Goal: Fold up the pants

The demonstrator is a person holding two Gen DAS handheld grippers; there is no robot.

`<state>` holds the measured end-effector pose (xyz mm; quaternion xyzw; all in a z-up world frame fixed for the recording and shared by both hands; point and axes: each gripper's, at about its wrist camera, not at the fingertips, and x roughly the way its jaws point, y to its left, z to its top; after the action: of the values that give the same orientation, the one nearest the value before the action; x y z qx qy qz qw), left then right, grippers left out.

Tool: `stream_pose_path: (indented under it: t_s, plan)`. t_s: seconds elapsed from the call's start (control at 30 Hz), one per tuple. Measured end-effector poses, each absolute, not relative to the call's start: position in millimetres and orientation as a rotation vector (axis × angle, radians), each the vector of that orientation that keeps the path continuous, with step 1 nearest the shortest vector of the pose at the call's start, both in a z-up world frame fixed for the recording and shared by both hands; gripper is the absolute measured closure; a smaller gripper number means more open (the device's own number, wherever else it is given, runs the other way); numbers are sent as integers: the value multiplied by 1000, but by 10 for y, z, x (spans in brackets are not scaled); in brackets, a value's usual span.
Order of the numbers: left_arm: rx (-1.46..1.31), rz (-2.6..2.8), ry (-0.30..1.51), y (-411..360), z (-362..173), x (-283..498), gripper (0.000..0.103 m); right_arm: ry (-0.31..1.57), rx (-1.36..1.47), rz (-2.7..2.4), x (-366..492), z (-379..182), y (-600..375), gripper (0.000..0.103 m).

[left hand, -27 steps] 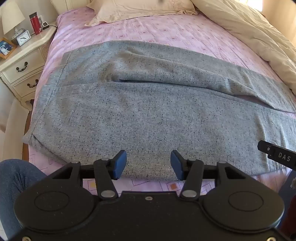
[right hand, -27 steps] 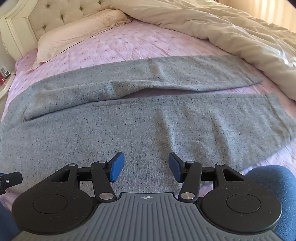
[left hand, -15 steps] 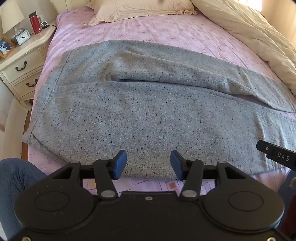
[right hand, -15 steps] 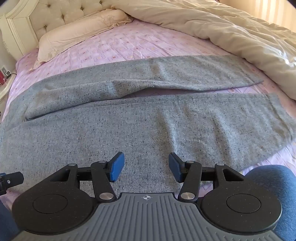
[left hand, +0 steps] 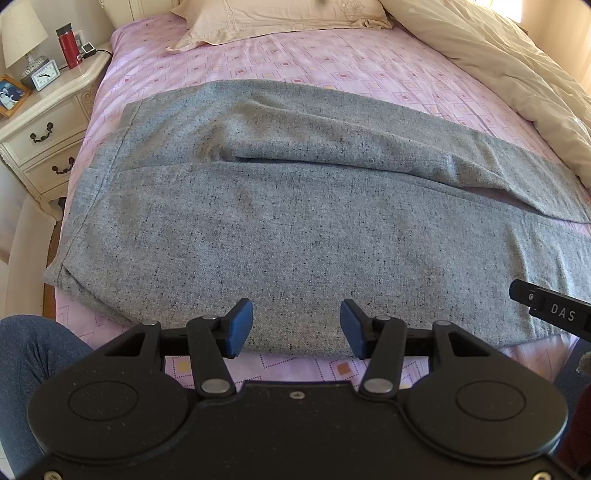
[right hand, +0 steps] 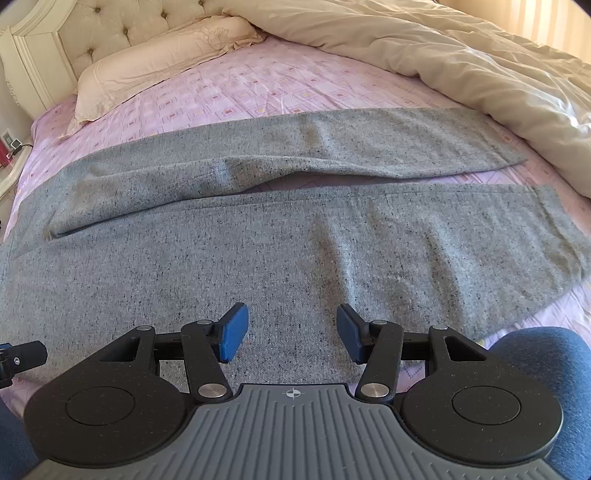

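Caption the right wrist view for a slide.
Open right claw poised over grey pants spread flat on the pink bed.

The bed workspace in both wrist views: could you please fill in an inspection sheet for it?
Surface: bed with pink patterned sheet.
Job's things: grey pants spread flat, unfolded, legs side by side, waist toward the nightstand.
Clutter: pillow and cream duvet beyond the pants.
Grippers: left tongs and right tongs open, empty, at the pants' near edge.
Cables: one cord on the nightstand.
Surroundings: lamp, clock, red bottle, photo frame; tufted headboard.
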<state>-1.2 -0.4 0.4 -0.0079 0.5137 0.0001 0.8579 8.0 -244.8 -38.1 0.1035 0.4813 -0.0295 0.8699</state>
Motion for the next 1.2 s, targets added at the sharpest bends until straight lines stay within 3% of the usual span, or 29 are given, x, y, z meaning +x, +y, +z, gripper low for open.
stream_pose_path:
  t_s: [1.2]
  plan:
    - [-10,-6,1071,-29,26,-12,45,1010,215,-61,82,-389,-2438,51]
